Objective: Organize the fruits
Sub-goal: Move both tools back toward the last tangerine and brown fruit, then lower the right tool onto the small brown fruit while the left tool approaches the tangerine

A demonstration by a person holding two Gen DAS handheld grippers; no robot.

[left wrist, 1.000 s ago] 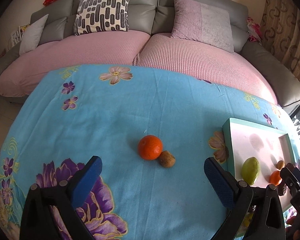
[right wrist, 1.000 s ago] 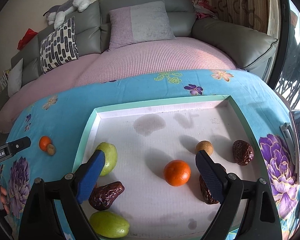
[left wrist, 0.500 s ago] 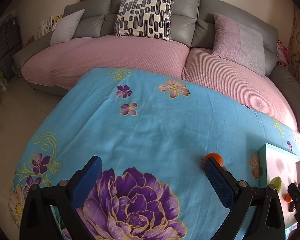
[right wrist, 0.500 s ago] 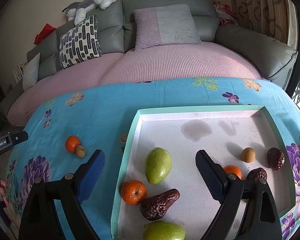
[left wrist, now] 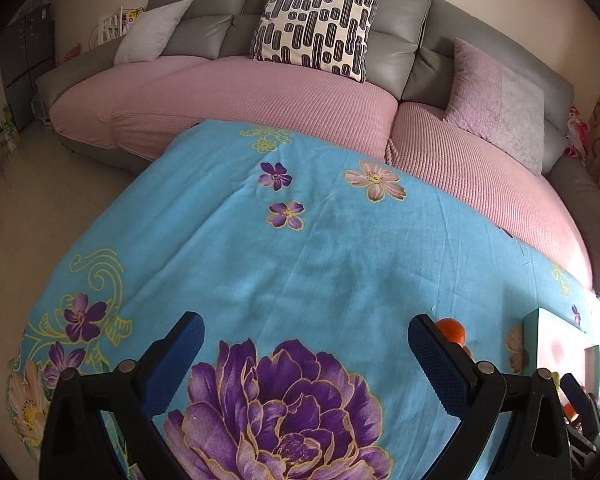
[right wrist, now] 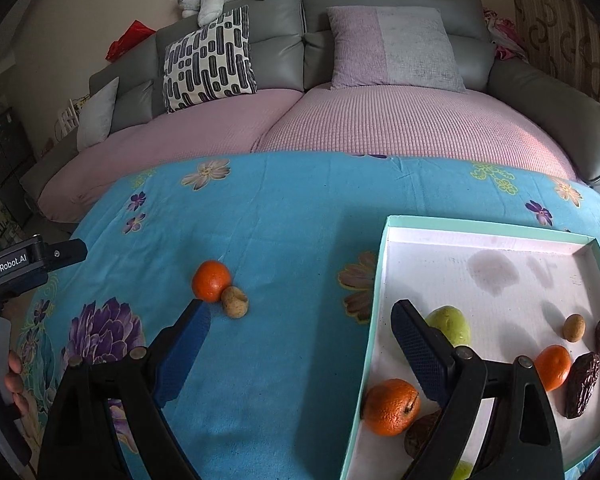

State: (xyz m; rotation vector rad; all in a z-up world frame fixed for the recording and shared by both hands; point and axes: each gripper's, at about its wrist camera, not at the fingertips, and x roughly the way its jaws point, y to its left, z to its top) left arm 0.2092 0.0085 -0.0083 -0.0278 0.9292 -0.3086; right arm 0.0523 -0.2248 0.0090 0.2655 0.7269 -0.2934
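An orange [right wrist: 211, 287] and a small tan fruit [right wrist: 235, 301] lie touching on the blue flowered cloth [right wrist: 292, 240], left of the teal-rimmed tray [right wrist: 380, 264]. The tray holds a green fruit [right wrist: 452, 324], two oranges [right wrist: 390, 406] [right wrist: 554, 366], a tan fruit [right wrist: 574, 328] and dark wrinkled fruits [right wrist: 582, 384]. My right gripper [right wrist: 300, 320] hangs open and empty, straddling the tray's left wall, its left fingertip near the loose orange. My left gripper [left wrist: 306, 340] is open and empty over the purple flower print; the loose orange [left wrist: 452, 330] peeks behind its right finger.
A grey sofa with pink covers [right wrist: 380, 120] and cushions [right wrist: 208, 60] curves behind the table. The left gripper's body [right wrist: 16, 268] and a hand [right wrist: 14, 380] show at the right wrist view's left edge. Bare floor [left wrist: 40, 200] lies left of the table.
The right gripper has swung left from over the tray to the tray's left wall, nearer the loose orange. The left gripper has turned left, away from the loose fruits.
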